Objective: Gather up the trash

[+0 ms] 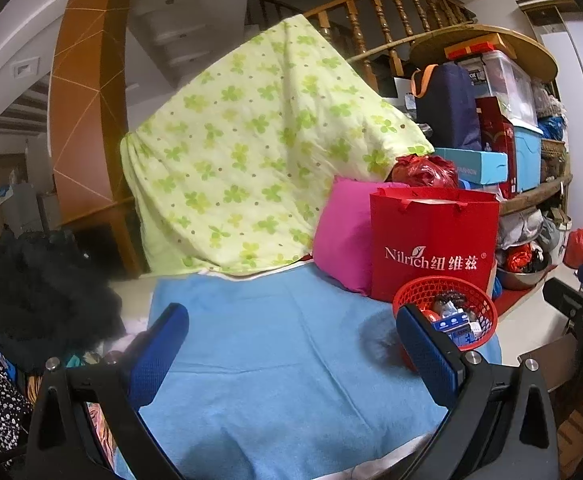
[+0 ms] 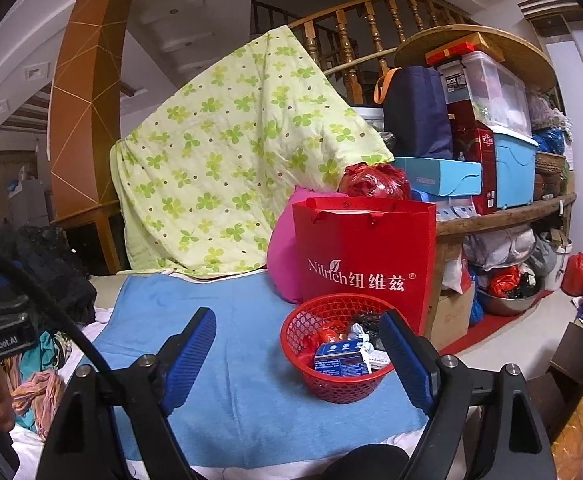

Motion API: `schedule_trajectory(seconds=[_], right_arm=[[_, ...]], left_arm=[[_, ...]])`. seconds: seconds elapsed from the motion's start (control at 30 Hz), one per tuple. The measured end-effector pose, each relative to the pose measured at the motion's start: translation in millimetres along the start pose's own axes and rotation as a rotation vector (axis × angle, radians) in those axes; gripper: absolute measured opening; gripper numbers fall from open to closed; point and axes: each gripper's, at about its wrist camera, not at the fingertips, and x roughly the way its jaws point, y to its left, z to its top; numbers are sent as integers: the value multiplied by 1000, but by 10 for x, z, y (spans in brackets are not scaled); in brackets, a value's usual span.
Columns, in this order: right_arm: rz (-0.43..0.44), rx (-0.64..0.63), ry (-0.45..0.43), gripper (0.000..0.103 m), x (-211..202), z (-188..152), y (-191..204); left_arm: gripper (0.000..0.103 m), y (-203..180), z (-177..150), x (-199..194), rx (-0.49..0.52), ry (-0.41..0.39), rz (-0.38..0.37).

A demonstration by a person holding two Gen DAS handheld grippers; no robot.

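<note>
Both blue-padded grippers, left gripper (image 1: 291, 344) and right gripper (image 2: 297, 354), are hanging wide open and empty above a light blue towel (image 2: 219, 360). Ahead on it is sitting a red plastic mesh basket (image 2: 337, 384) holding light, crushable wrappers and small cartons; its stiff rim looks best for gripping.

Both wrist views are evenly and moderately lit by indoor light, with recessed ceiling lights (image 2: 172, 11) at upper centre and no harsh glare. Fisheye distortion bends the orange column (image 1: 87, 112) and stair railing (image 2: 371, 28) into curves, and black vignetting fills the corners. A soft shadow lies on the blue towel (image 1: 275, 340); dark clothing (image 1: 39, 280) at left is underexposed, and focus softens toward the edges.
</note>
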Motion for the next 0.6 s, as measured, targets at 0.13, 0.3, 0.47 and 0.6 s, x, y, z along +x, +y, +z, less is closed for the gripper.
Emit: schedule_trajectory(seconds=[0.13,0.3,0.47,0.6], right_arm=[[-3,3,-2,86,-4,-4,-32],[-1,0,1,86,-8,-10,-40],[-1,0,-2,86,0,-5,-48],[-3,1,-8,86,-11,-1,-46]], left_arm=[[103,-32,0,-1,9,3,0],[103,-50,-24,-4,14,8,3],[103,-61,-47,3,19,15,6],[103,-63,-42,3,21,13,3]])
